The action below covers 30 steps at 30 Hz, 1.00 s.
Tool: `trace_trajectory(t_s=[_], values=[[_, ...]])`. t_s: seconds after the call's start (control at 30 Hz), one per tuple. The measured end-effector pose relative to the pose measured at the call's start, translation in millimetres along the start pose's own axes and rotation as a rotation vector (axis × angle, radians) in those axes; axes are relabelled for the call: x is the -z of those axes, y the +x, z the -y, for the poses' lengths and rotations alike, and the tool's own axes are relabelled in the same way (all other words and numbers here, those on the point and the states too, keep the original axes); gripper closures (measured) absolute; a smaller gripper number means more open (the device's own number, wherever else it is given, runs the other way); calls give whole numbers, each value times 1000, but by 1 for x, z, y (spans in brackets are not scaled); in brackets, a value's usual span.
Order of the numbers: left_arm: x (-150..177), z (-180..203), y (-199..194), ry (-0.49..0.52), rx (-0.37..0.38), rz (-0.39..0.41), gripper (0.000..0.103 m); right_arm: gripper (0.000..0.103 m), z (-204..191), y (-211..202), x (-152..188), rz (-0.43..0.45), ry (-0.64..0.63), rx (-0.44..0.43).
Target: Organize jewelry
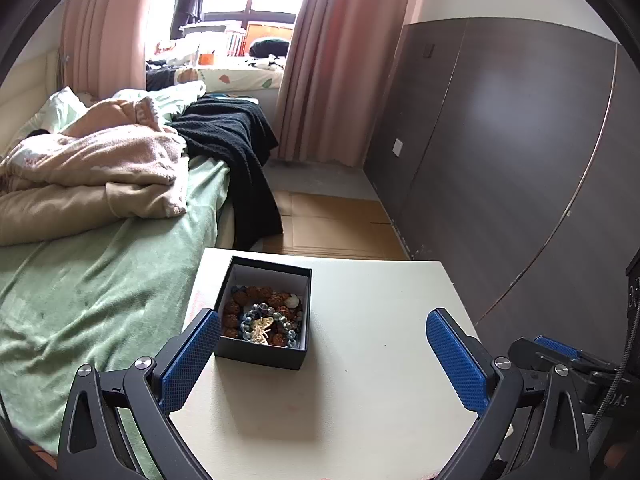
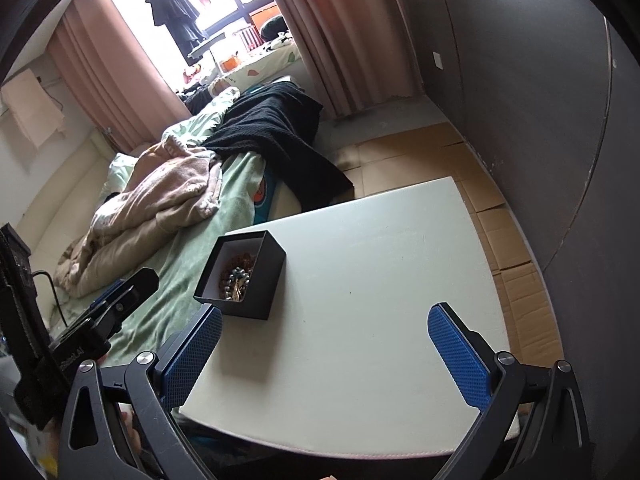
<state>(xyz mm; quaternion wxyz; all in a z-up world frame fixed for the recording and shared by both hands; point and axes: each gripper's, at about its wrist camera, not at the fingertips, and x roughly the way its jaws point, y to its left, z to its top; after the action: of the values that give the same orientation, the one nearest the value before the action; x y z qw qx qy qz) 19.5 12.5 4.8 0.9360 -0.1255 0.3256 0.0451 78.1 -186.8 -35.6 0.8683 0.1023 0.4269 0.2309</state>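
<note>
A small black box [image 1: 262, 354] with a white lining stands on the white table [image 1: 380, 360], near its left edge. Inside lie brown bead bracelets [image 1: 244, 300], a blue-grey bead bracelet [image 1: 276, 318] and a pale gold butterfly piece [image 1: 262, 328]. My left gripper [image 1: 322, 324] is open above the table, its left finger close to the box's near left corner, nothing between the fingers. In the right wrist view the black box [image 2: 266, 280] sits at the table's left side and my right gripper [image 2: 324, 320] is open and empty over the white table [image 2: 380, 300].
A bed [image 1: 100, 272] with a green sheet, beige blankets [image 1: 92, 168] and a black throw [image 1: 236, 140] lies left of the table. A dark wardrobe wall [image 1: 500, 152] stands on the right. Flattened cardboard [image 1: 332, 224] covers the floor beyond the table. The other gripper [image 1: 560, 356] shows at right.
</note>
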Motion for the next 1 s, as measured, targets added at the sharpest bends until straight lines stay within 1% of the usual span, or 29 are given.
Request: trace_trajectory(t_s=[1.0], values=[[0,7,0,6,26,-5,1,0,-2,1,-3,-10,-18,16]])
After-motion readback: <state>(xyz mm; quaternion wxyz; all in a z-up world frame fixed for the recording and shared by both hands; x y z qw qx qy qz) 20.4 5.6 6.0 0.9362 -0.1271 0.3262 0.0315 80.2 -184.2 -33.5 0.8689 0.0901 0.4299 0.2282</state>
